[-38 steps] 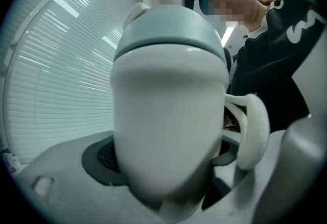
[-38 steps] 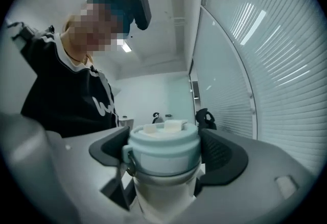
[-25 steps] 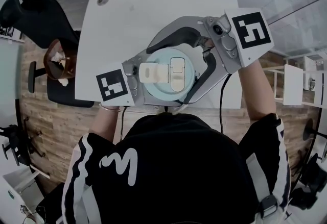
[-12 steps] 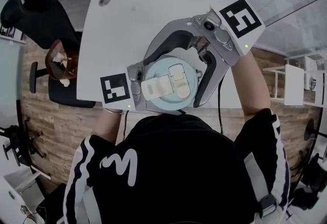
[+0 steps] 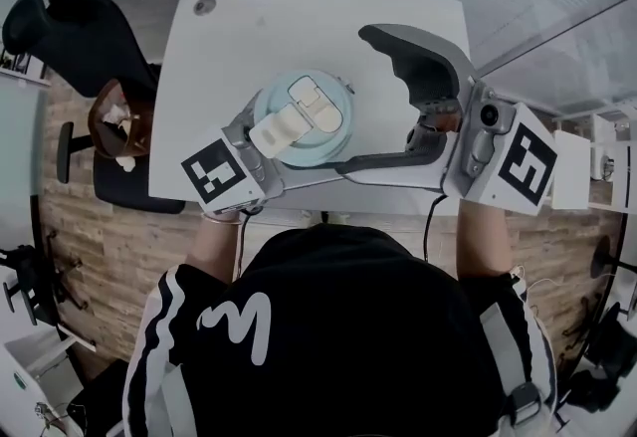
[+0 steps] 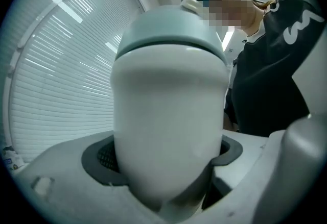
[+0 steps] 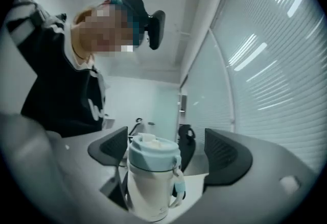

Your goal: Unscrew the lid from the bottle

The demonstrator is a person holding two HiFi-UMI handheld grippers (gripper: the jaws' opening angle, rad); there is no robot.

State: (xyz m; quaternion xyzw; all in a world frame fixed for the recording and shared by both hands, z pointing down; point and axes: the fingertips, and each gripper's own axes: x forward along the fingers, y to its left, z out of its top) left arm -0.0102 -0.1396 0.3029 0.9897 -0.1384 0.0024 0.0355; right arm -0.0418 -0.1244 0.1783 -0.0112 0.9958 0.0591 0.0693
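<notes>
Lid (image 5: 302, 118) released: right hand-held gripper (image 5: 360, 99) withdrawn from bottle (image 7: 148, 192), jaws spread.

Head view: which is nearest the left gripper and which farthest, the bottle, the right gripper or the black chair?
1. The bottle, clamped in the left gripper.
2. The right gripper, open, on its right.
3. The black chair, beyond the table's left edge.

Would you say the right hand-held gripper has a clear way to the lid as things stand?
Probably yes: the right hand-held gripper is open, the lid stands bare just ahead of its jaws, and the left hand-held gripper clamps the bottle lower down.
</notes>
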